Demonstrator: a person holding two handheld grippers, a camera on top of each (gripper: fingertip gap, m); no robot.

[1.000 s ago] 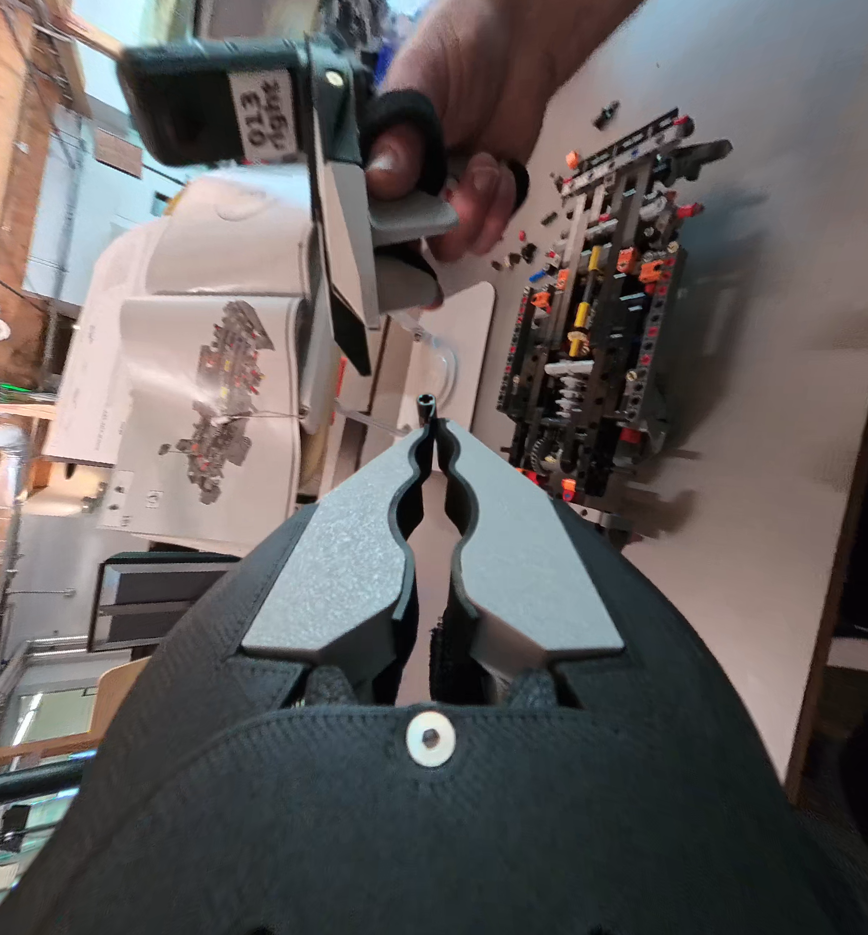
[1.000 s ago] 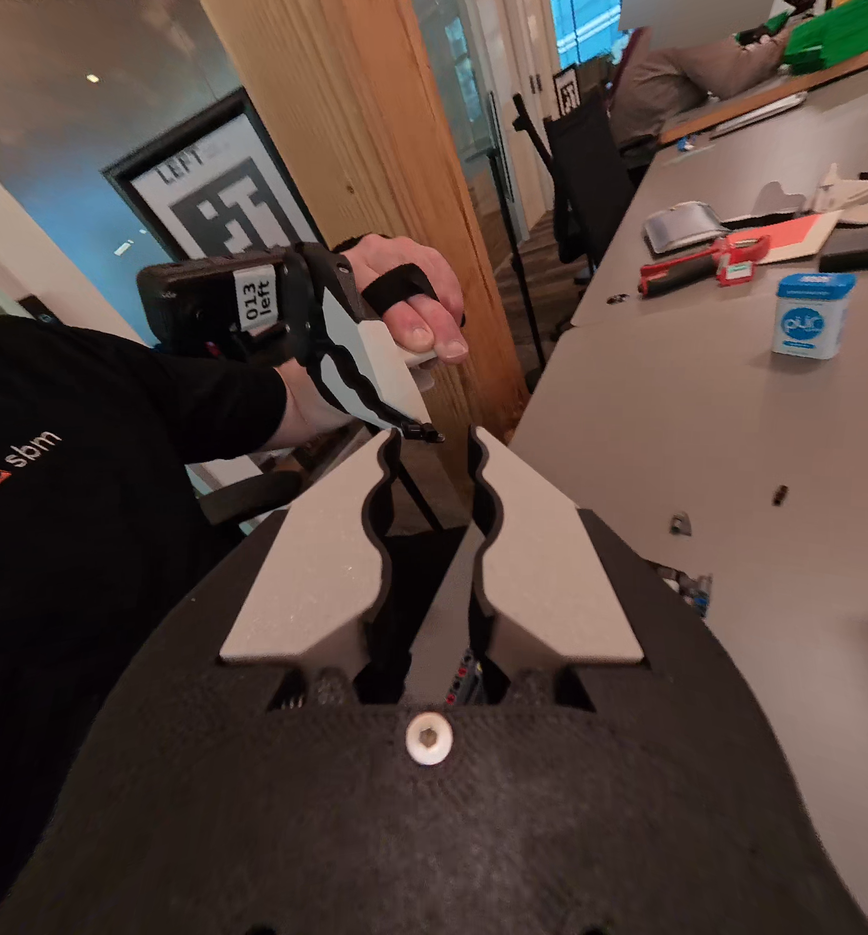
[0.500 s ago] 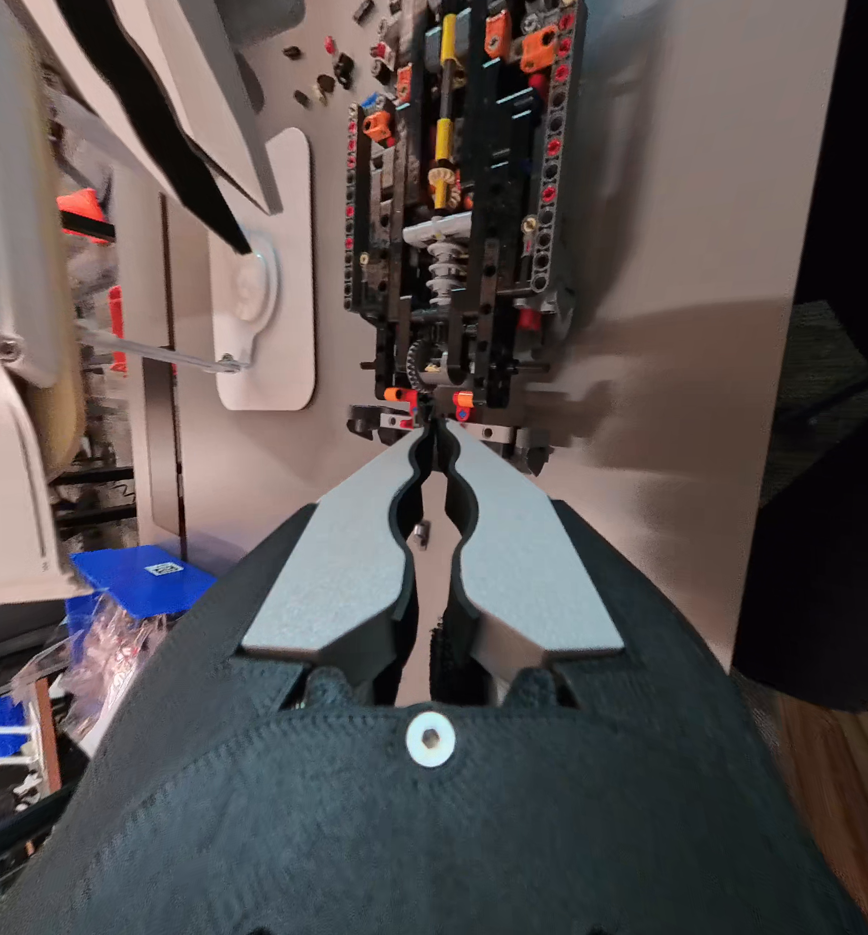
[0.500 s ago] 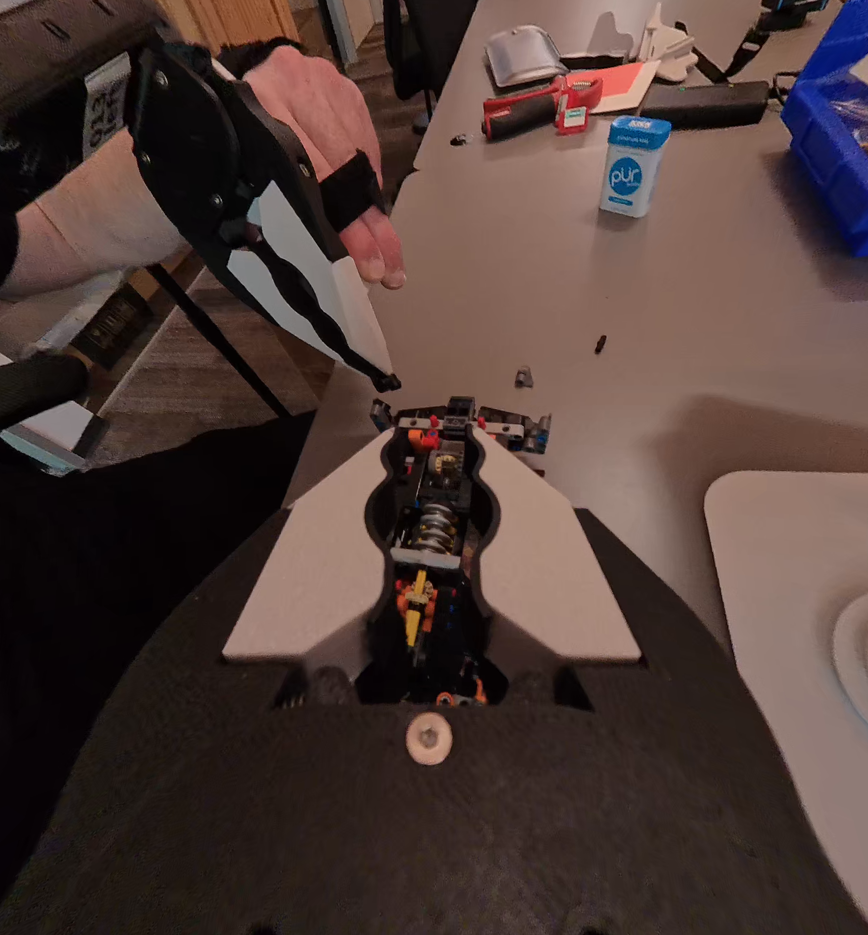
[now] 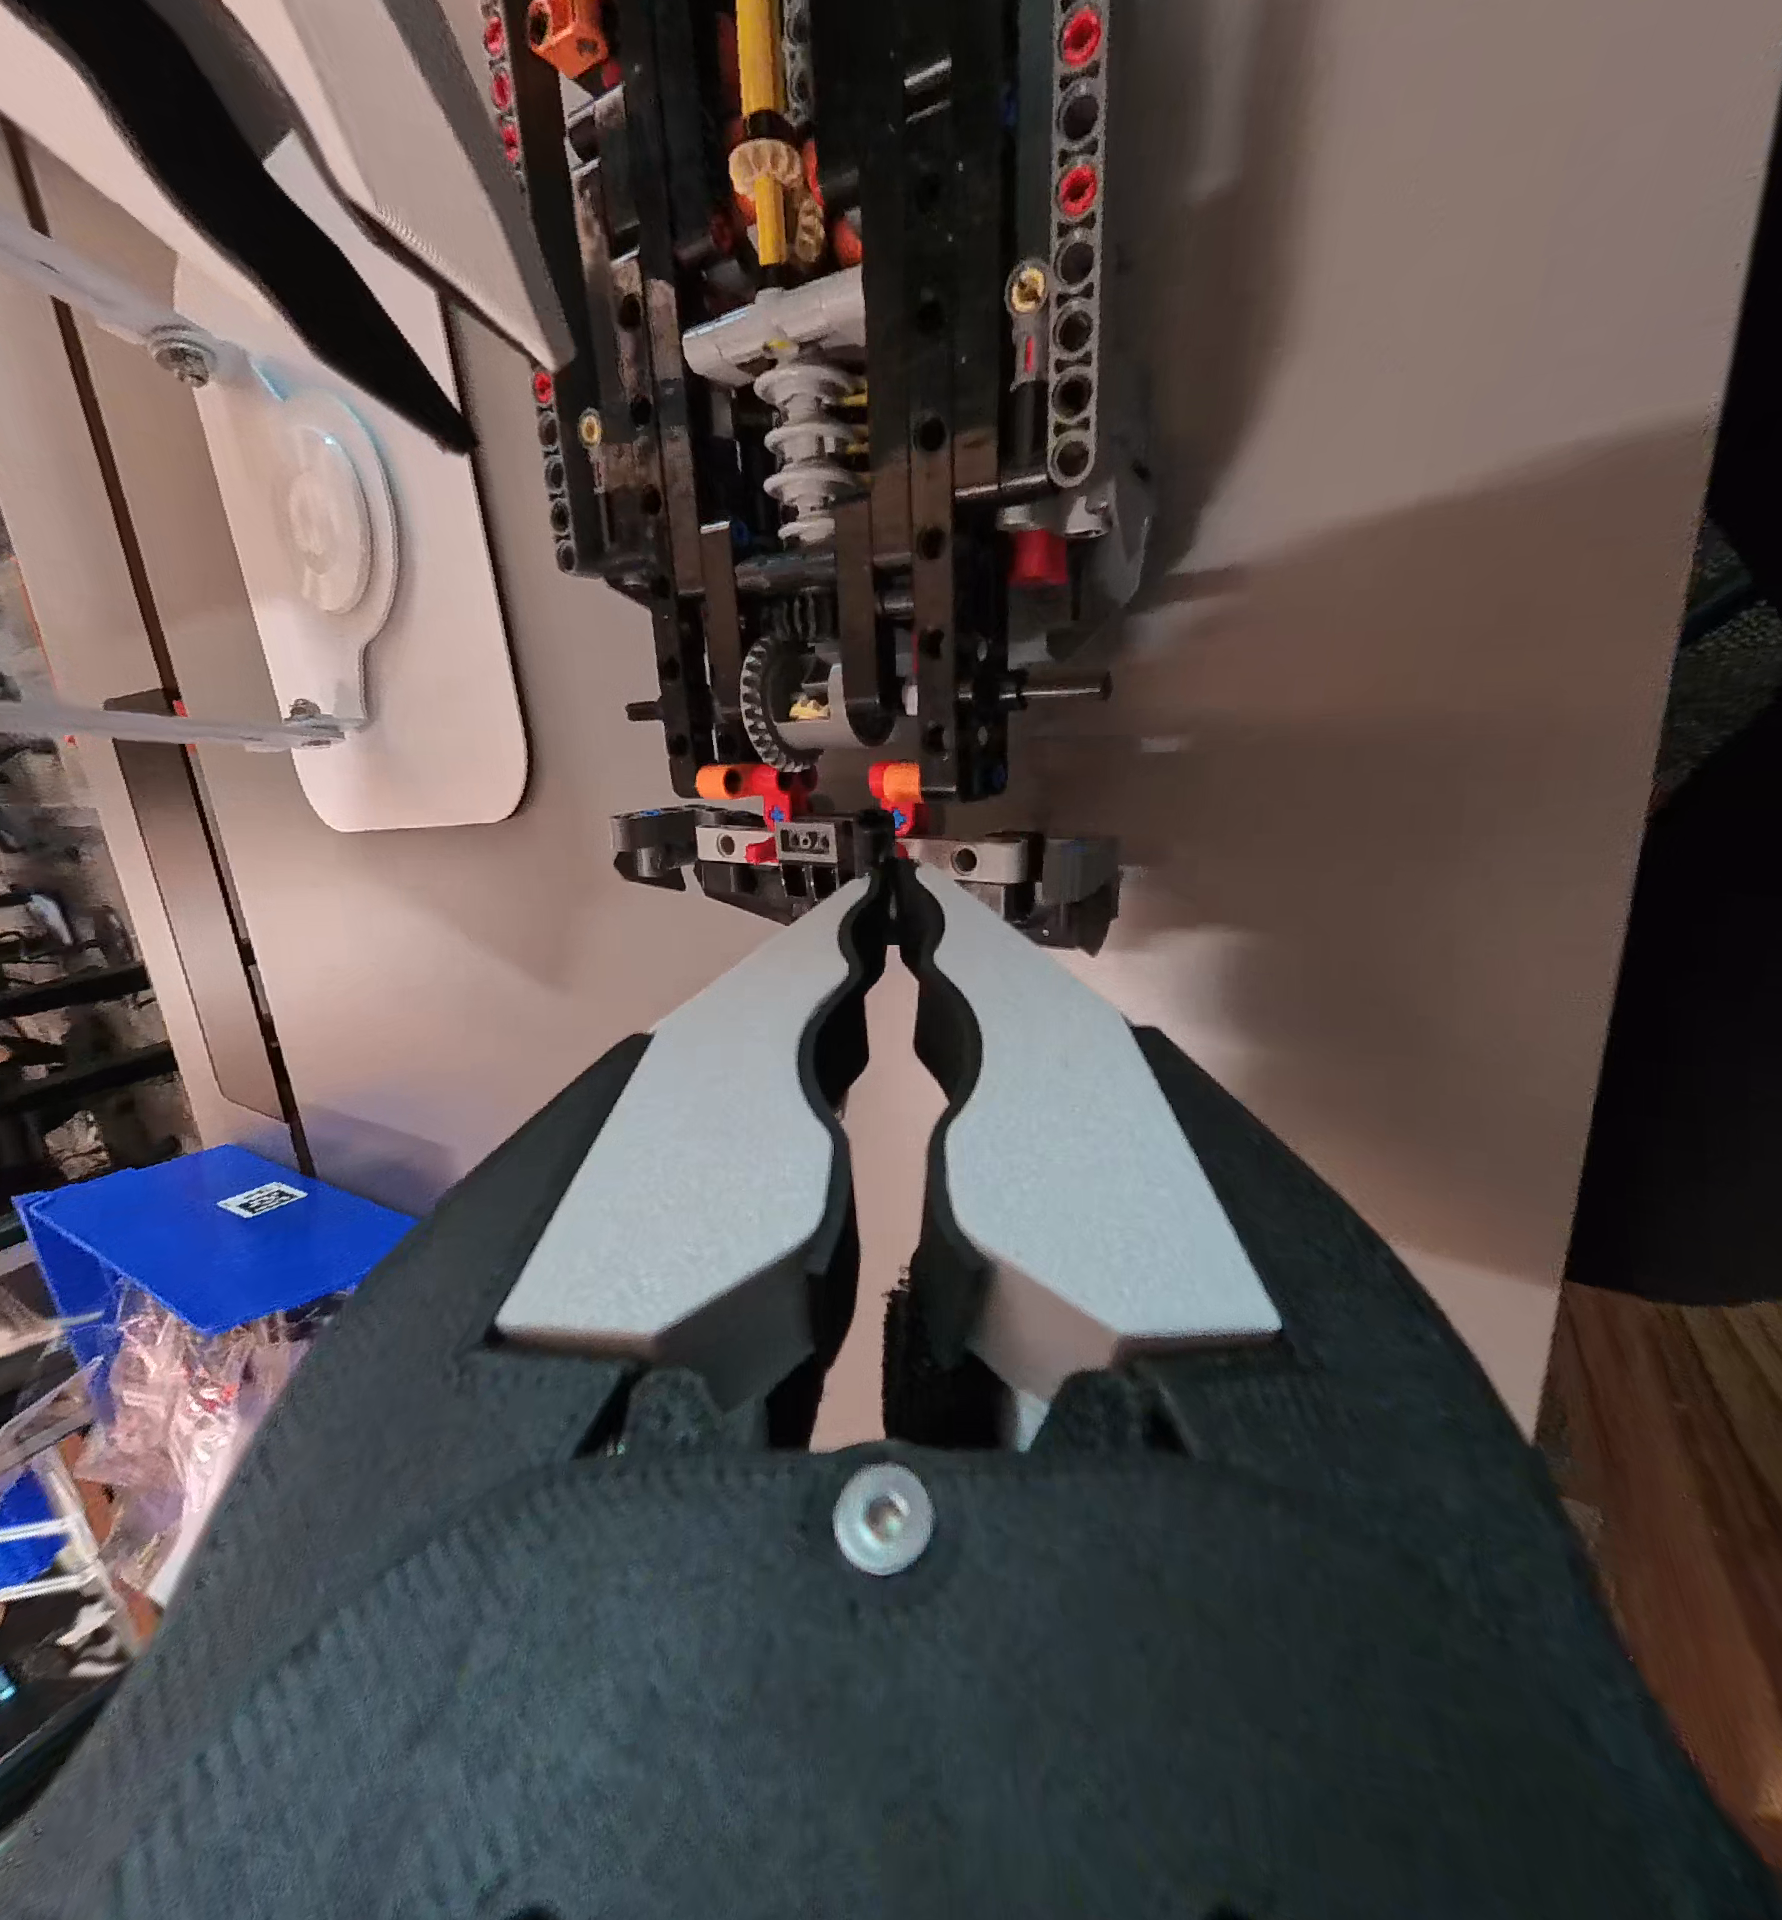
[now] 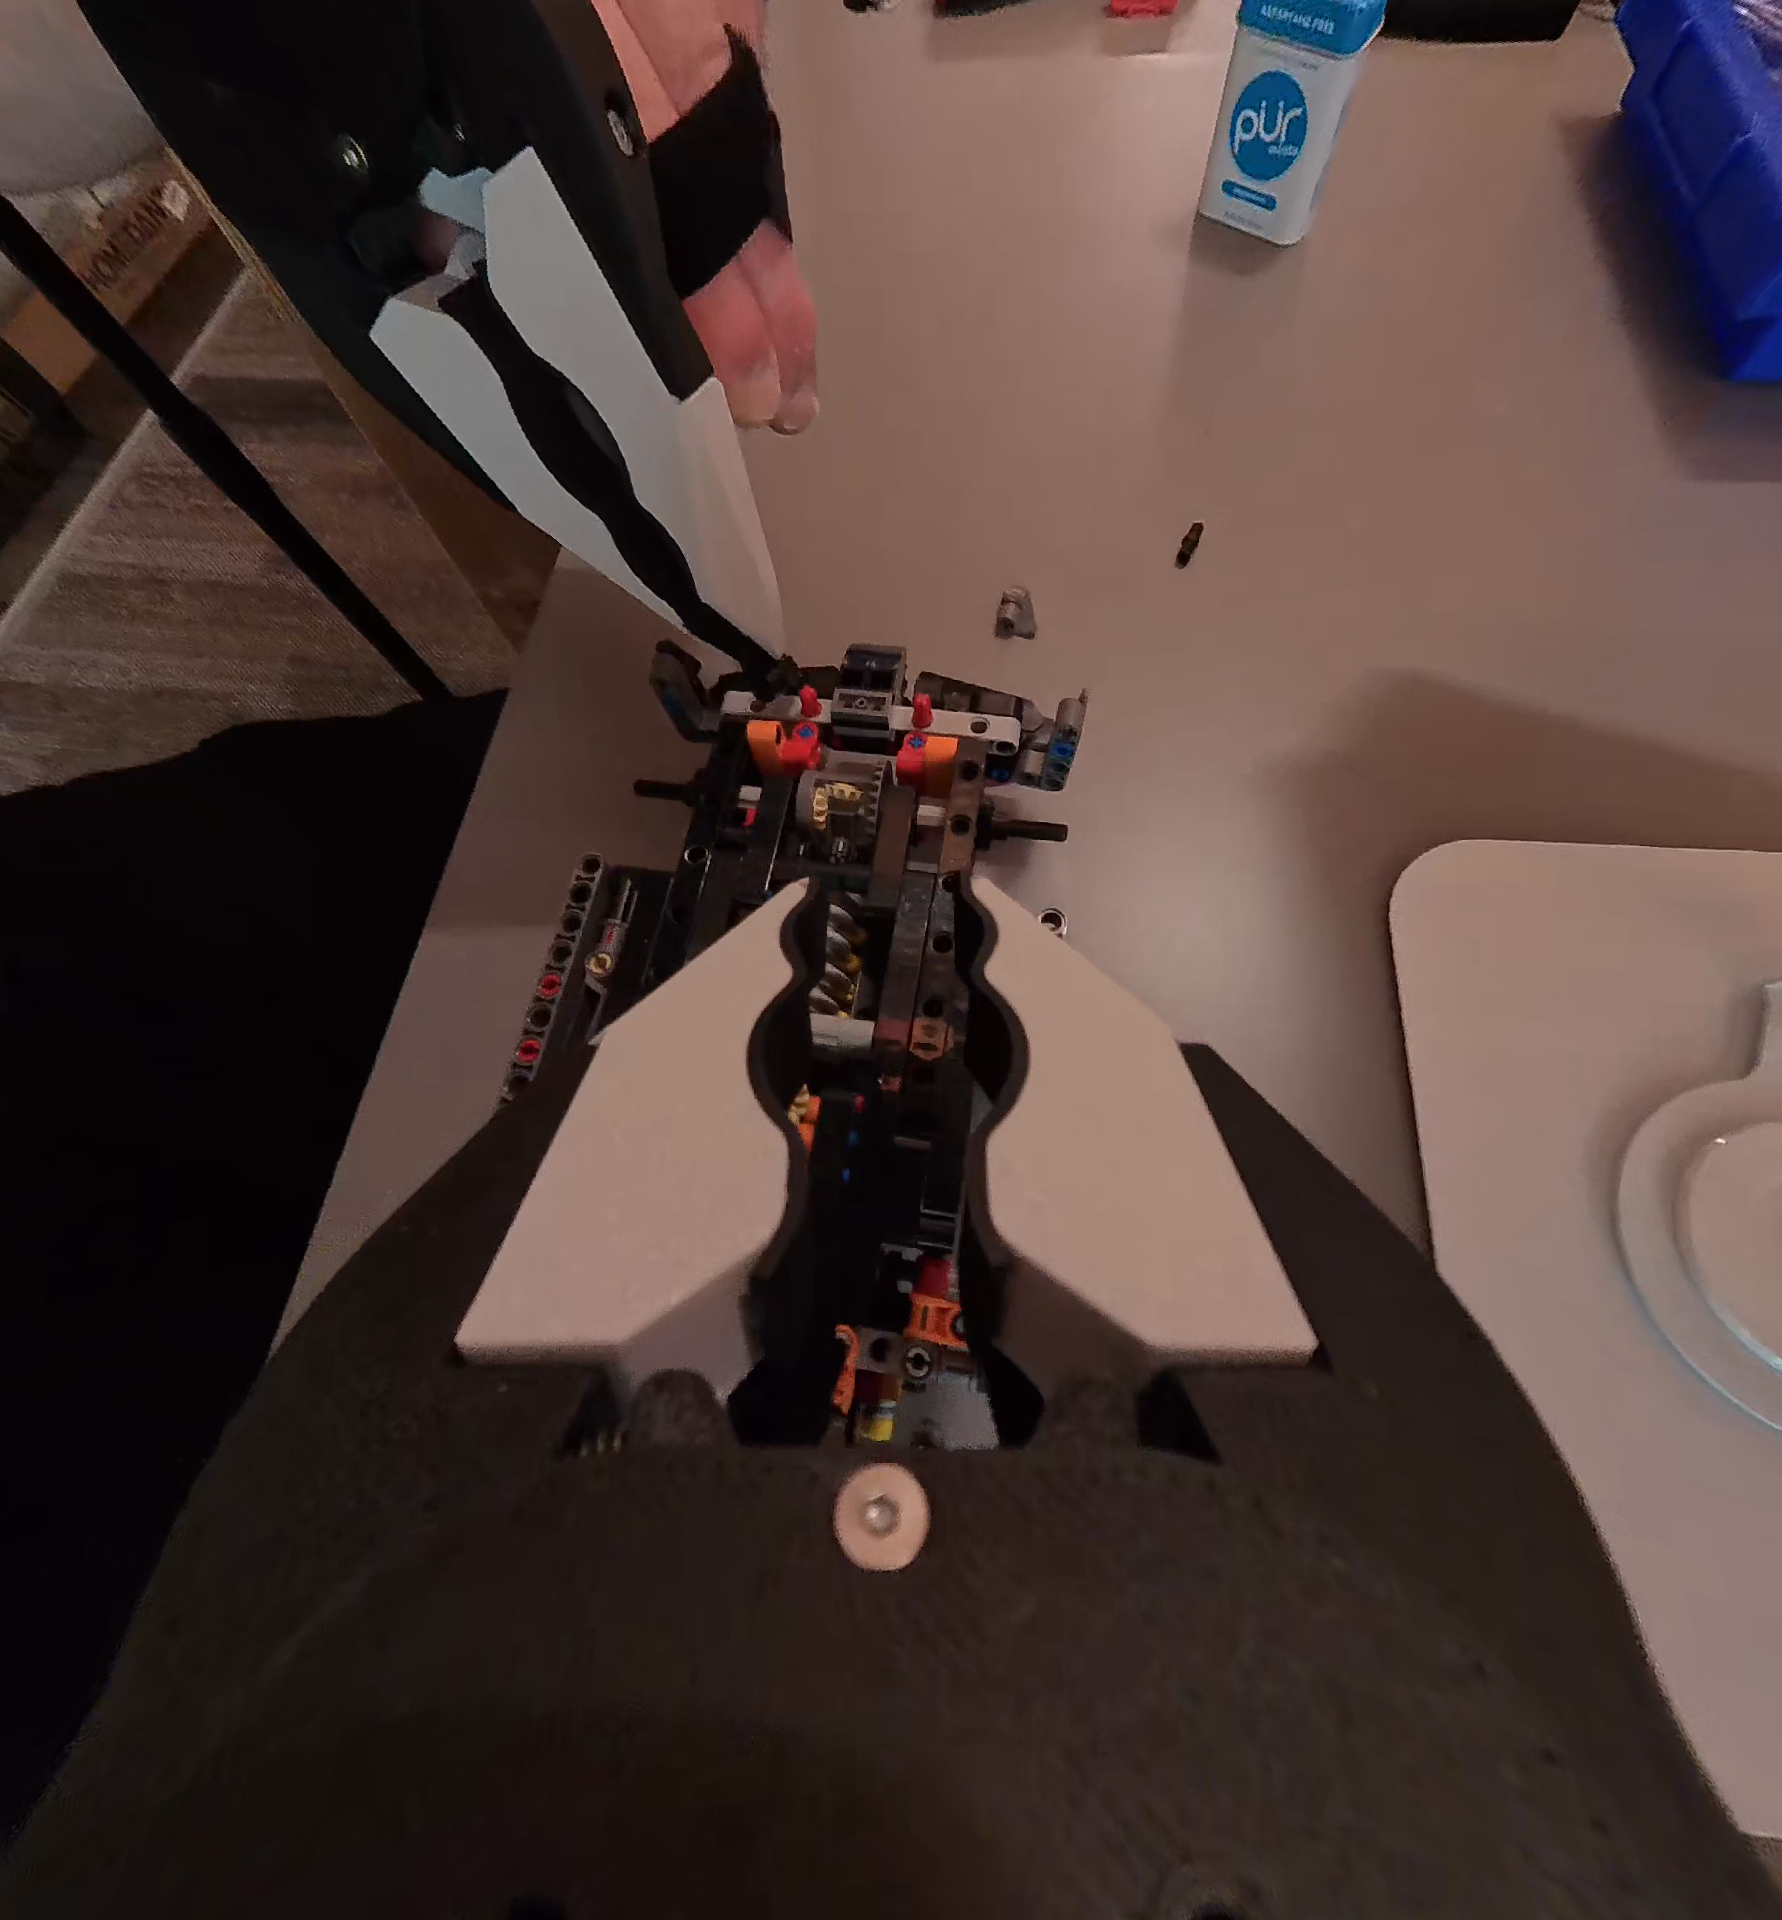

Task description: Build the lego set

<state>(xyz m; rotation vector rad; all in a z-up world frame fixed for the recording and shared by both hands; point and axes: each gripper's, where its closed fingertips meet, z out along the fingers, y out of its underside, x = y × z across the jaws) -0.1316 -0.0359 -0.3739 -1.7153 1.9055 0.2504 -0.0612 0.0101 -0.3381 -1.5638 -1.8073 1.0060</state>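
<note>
A long black Lego Technic chassis (image 5: 845, 468) with red, orange and yellow parts lies on the grey table. My left gripper (image 5: 885, 894) is shut on a small black pin (image 5: 879, 831) and holds it against the grey cross beam at the chassis's near end. In the right wrist view the left gripper (image 6: 762, 655) touches the chassis's far end (image 6: 866, 717) from the upper left. My right gripper (image 6: 887, 899) is open, with its fingers straddling the middle of the chassis from above. Its fingers (image 5: 430, 187) show at the top left of the left wrist view.
A white board (image 6: 1552, 1039) with a clear dish lies right of the chassis. A white-and-blue canister (image 6: 1271, 125) and a blue bin (image 6: 1749, 208) stand farther back. Two loose small parts (image 6: 1015, 613) lie beyond the chassis. The table edge (image 6: 430, 914) runs close on the left. The white-and-blue canister (image 6: 1271, 125) sits 35 cm or so from the ends of my left fingers.
Both grippers have swung down from mid-air to the chassis. The left one has brought the black pin to the chassis end. The right one has moved in over the middle, jaws still apart.
</note>
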